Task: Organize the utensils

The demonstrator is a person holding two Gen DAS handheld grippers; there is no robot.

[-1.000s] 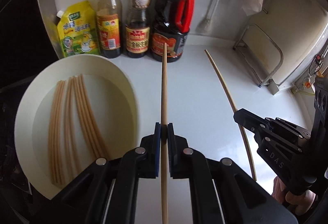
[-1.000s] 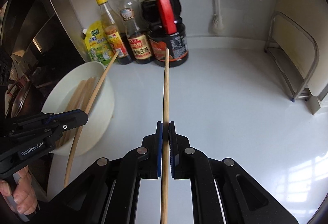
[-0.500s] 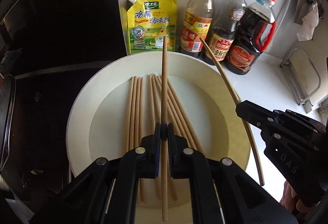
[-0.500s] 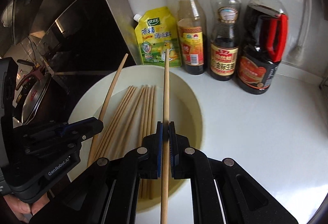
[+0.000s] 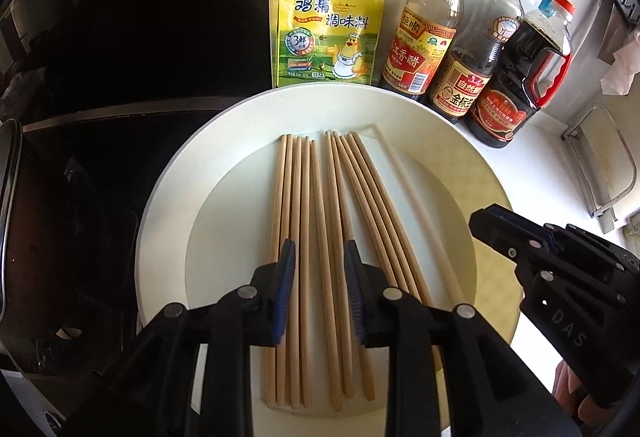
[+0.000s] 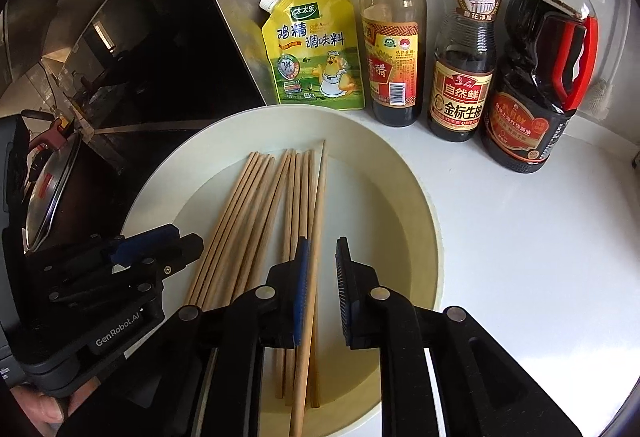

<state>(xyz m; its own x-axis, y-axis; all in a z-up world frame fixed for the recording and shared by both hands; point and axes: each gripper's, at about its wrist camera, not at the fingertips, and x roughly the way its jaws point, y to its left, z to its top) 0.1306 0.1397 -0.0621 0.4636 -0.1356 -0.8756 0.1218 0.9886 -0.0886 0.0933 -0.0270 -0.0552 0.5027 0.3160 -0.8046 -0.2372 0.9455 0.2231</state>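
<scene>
Chopsticks (image 5: 320,237) lie side by side in the white plate (image 5: 168,205), about 10 of them, running lengthwise away from both cameras. The left gripper (image 5: 319,291) hovers above them with its jaws well apart and nothing between the pads. The right gripper (image 6: 322,291) is also spread open; 1 chopstick (image 6: 316,221) leans against its left pad, seemingly loose and not clamped, at the right edge of the row. Behind the plate stand a yellow seasoning pouch (image 5: 328,25), a vinegar bottle (image 5: 428,25) and 2 soy sauce bottles (image 6: 464,37). No stray chopsticks show on the white counter (image 6: 520,257), so the gathering looks nearly finished; only tidying the row may remain.
</scene>
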